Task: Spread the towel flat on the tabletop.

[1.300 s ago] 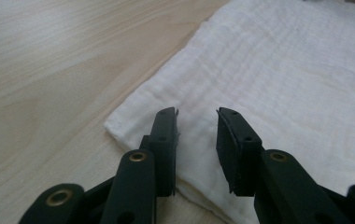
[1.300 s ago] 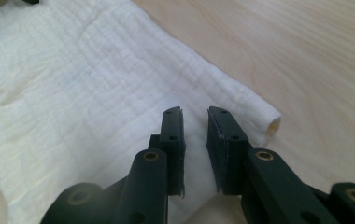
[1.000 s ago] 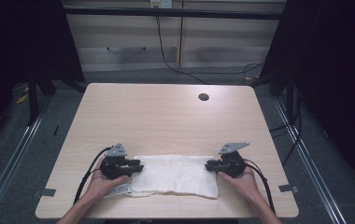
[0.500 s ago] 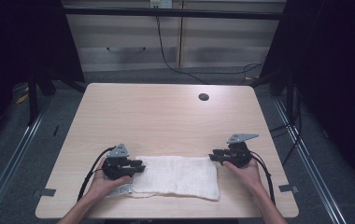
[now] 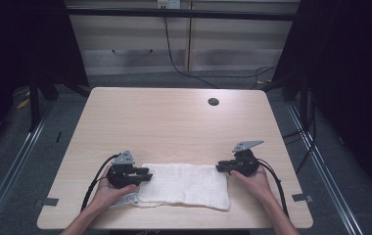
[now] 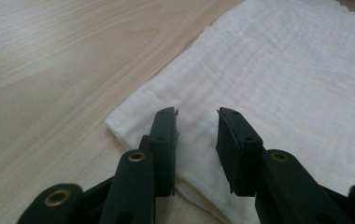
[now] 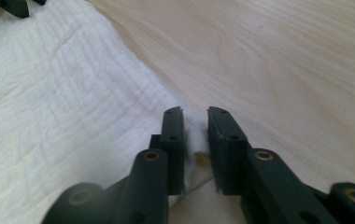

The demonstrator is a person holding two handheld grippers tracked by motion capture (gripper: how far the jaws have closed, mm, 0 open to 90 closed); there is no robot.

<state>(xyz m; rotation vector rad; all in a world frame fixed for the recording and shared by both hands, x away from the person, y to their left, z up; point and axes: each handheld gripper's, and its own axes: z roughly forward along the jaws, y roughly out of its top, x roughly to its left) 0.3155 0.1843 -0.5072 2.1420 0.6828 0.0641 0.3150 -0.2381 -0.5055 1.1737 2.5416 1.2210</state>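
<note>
High view: at the near edge of the wooden bench, a person's two hands each hold a tool at either end of a folded white muslin cloth that lies flat close to that edge. The left tool rests over the cloth's left end. In the left gripper view its jaws stand apart over the cloth's corner, with the fabric between them but not pinched; they have just been opening a little. The right tool sits at the cloth's far right corner. In the right gripper view its jaws have just been closing and stand with a narrow gap between them, a bit of cloth corner in that gap; I cannot tell whether the pads press it. Farther off, a dark round hole marks the bench, with cabinets beyond.
</note>
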